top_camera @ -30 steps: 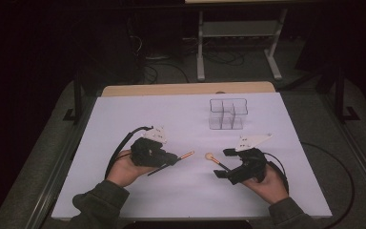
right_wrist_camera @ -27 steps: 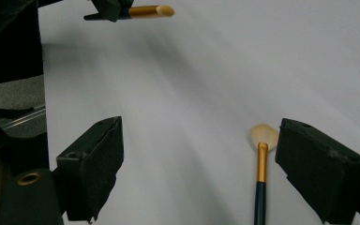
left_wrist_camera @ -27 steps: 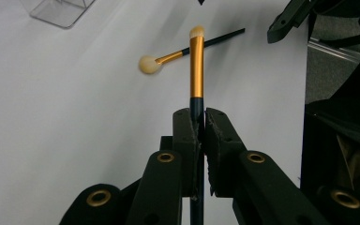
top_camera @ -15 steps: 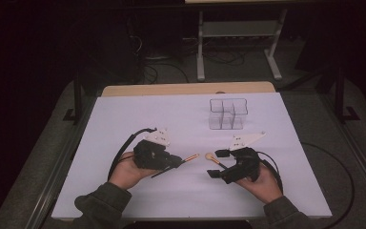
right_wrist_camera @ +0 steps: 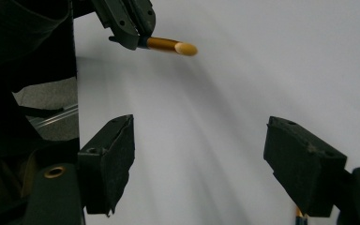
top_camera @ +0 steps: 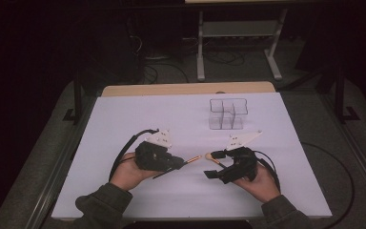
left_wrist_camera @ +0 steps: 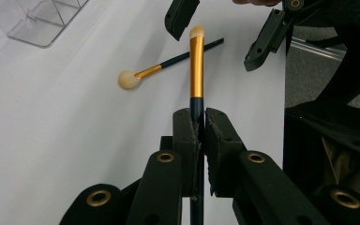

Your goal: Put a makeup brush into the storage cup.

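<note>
The gold-ferruled makeup brush with a dark handle [left_wrist_camera: 196, 65] sits clamped in my left gripper [left_wrist_camera: 198, 124], jaws clenched on the handle, its pale tip pointing toward my right gripper [top_camera: 215, 164]. I have that right gripper with jaws spread wide, grasping nothing, just above the white table [top_camera: 171, 114]. A second round-headed brush with a dark handle [left_wrist_camera: 161, 70] lies flat on the table between the two grippers. The clear plastic compartment organiser [top_camera: 227, 113] stands farther back, well apart.

Left gripper [top_camera: 178, 164] jaws clamped tight, right gripper [top_camera: 215, 164] jaws wide apart, tips facing, both hands low.
</note>
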